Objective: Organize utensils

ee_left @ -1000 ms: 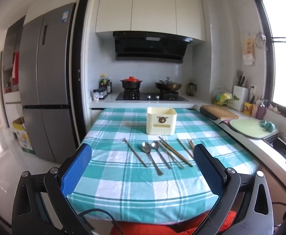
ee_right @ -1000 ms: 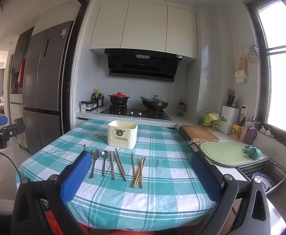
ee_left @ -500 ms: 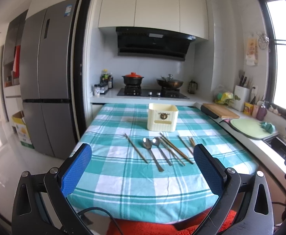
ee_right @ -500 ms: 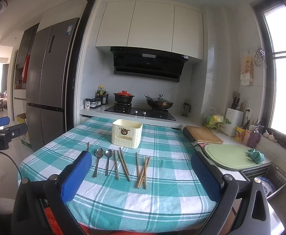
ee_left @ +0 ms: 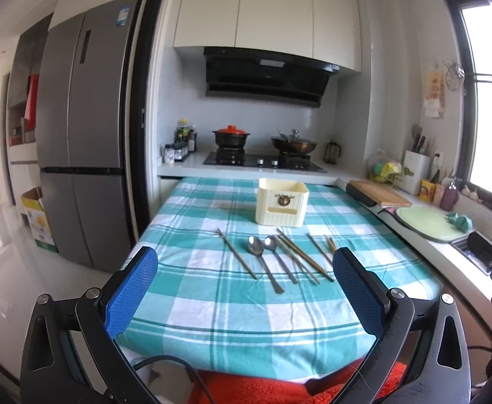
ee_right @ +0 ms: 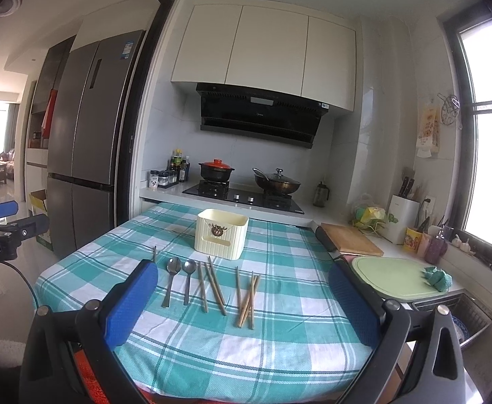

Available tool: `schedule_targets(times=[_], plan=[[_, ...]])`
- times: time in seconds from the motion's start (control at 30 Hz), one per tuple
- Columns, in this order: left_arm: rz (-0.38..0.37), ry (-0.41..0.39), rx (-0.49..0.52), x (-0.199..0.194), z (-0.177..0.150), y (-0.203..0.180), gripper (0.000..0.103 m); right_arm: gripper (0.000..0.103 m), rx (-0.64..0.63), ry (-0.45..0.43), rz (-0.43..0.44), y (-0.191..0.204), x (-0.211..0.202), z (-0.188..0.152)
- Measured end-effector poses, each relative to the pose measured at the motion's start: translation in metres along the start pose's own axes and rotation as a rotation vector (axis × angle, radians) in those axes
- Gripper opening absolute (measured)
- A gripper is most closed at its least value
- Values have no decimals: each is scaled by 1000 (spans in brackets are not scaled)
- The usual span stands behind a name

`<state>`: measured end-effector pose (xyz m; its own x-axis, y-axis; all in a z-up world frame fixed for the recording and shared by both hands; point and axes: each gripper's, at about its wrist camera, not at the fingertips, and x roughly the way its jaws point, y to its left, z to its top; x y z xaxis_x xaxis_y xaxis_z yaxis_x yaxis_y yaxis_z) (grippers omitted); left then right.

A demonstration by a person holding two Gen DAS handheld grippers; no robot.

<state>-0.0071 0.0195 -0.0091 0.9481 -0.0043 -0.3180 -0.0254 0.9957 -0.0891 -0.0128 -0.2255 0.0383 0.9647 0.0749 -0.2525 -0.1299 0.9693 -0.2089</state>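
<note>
Metal spoons point(ee_right: 178, 274) and wooden chopsticks point(ee_right: 247, 299) are lying on the checked counter point(ee_right: 279, 346), just before the cream holder point(ee_right: 221, 238). Both the left hand-held gripper point(ee_left: 244, 298) and right hand-held gripper point(ee_right: 242, 303) are hovering wide, empty; approaching low, across one handle, seems best.

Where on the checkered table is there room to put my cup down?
The near part of the tablecloth, between the utensil handles and the table's front edge, is bare. The far left strip beside the cream holder is also free. The middle is crowded: spoons and chopsticks lie in a row before the holder.
</note>
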Motion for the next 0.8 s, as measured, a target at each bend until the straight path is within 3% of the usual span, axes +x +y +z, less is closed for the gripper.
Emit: schedule_targets(times=[0.43, 0.8], plan=[[11, 11, -21, 0, -2, 4, 103, 103, -6, 1, 22, 3, 4, 2], [-14, 4, 9, 0, 3, -8, 103, 103, 21, 5, -16, -6, -3, -5]])
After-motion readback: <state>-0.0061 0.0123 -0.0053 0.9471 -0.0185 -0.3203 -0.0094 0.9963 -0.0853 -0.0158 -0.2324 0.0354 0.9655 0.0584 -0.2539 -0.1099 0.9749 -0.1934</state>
